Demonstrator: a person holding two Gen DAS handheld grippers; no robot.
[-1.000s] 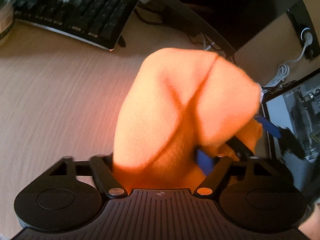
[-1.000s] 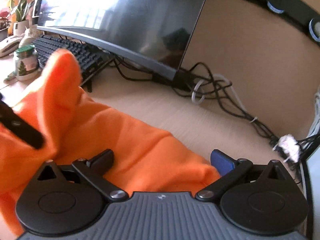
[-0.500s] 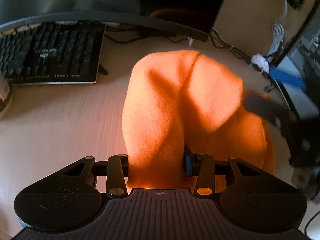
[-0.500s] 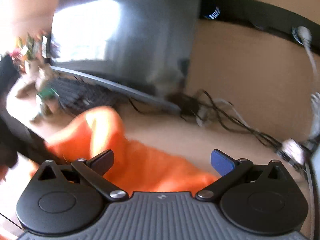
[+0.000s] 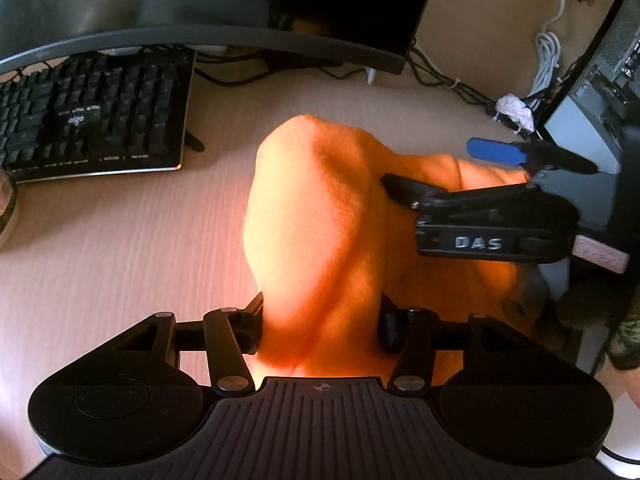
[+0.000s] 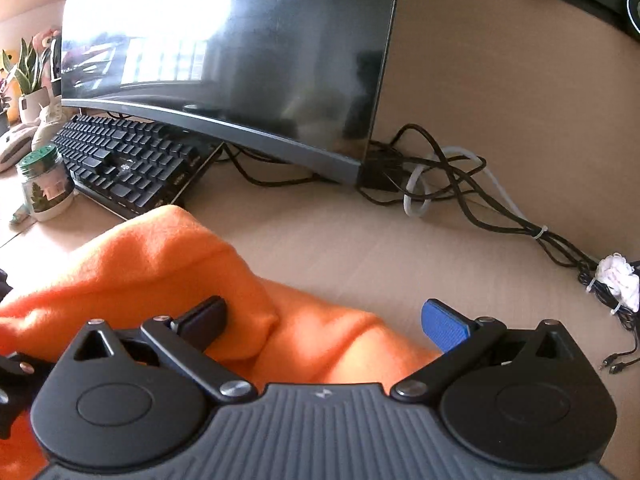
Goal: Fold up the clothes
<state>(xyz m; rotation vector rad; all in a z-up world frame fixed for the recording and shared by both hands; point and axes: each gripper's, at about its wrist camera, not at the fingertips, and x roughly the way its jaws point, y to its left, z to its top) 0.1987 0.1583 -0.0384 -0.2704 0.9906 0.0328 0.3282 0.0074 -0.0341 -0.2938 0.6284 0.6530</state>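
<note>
While the left tongs [image 5: 320,320], whose jaws have just been opening, pinch the orange garment [image 5: 316,216] bunched mid-desk [image 5: 120,248], the right tongs [image 6: 324,320] gape over its right part; they should probably close on one edge before drawing it flat.

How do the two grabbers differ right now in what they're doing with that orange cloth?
The left gripper has a bunched fold of the orange cloth filling its narrower jaws; they have just been opening slightly. The right gripper stands wide open, with cloth lying loosely between its jaws. Both hover above the desk.
</note>
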